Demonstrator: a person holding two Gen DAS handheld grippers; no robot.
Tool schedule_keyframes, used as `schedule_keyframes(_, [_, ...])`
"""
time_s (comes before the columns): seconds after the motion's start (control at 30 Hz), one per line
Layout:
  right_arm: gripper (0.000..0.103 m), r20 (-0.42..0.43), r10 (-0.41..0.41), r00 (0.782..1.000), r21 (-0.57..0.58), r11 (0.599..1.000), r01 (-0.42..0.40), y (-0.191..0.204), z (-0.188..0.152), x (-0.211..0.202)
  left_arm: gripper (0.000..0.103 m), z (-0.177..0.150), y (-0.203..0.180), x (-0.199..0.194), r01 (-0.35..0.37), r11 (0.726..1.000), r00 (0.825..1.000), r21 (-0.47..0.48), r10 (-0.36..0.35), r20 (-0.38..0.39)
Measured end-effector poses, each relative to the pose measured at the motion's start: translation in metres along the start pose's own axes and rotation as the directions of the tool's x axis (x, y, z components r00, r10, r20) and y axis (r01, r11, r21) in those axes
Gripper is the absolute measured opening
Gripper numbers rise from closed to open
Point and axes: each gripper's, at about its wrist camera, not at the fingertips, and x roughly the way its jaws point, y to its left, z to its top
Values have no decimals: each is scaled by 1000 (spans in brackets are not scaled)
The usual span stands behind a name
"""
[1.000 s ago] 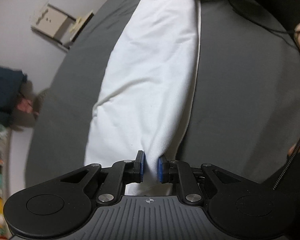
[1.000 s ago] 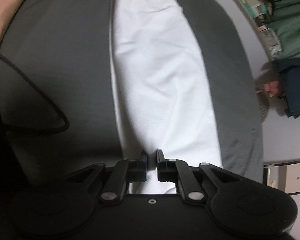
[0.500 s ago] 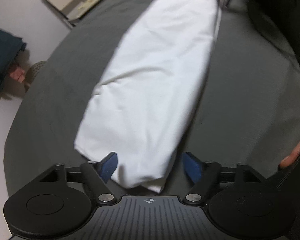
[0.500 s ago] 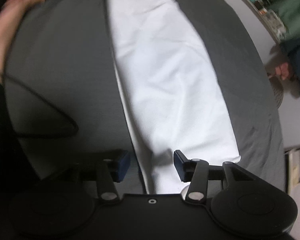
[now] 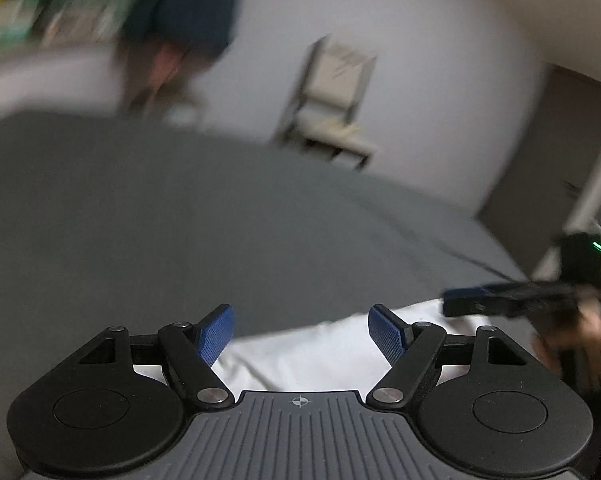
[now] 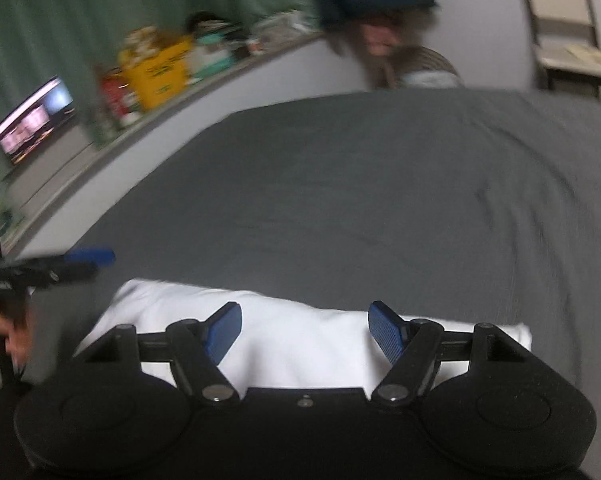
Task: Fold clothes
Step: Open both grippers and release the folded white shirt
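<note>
Hovering w/ both grippers, left (image 5: 298,334) wide, right (image 6: 304,330) opening, nothing pinched; shirt (image 6: 300,344) lies flat below, ready for regrip imo.

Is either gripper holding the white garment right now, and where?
Neither: left gripper stands open, right gripper is opening, above the white garment.

Your folded cloth (image 6: 300,344) lies on the bed (image 6: 380,200) close in front of you, your left gripper (image 5: 300,332) beside your right gripper (image 6: 304,330) above it, a chair (image 5: 332,100) behind the bed, a shelf (image 6: 112,120) to its left.
</note>
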Motion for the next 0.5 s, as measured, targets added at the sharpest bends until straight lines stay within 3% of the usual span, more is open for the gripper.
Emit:
schedule_keyframes(0.1, [69, -36, -28, 999, -6, 1000, 28, -15, -7, 4, 76, -11, 22, 40, -81, 985, 994, -155, 69, -83])
schedule_keyframes(0.17, [69, -69, -50, 996, 20, 998, 52, -32, -11, 6, 76, -23, 44, 44, -56, 955, 998, -290, 43, -49])
schedule_keyframes(0.27, [49, -62, -29, 998, 164, 986, 39, -62, -18, -2, 76, -38, 69, 34, 20, 891, 999, -454, 0, 44])
schedule_keyframes(0.3, [42, -59, -28, 998, 200, 979, 39, -68, -18, -4, 76, -40, 71, 31, 17, 885, 998, -465, 10, 55])
schedule_keyframes(0.37, [39, -52, -28, 998, 266, 963, 41, -78, -18, -9, 76, -43, 74, 24, 3, 884, 997, -467, 31, 64])
schedule_keyframes(0.43, [38, -46, -30, 998, 300, 953, 42, -83, -21, -13, 76, -40, 71, 16, -113, 895, 990, -431, 139, 29])
schedule_keyframes(0.5, [39, -37, -48, 998, 307, 950, 57, -83, -22, -20, 76, -39, 68, 8, -250, 885, 963, -393, 270, -3])
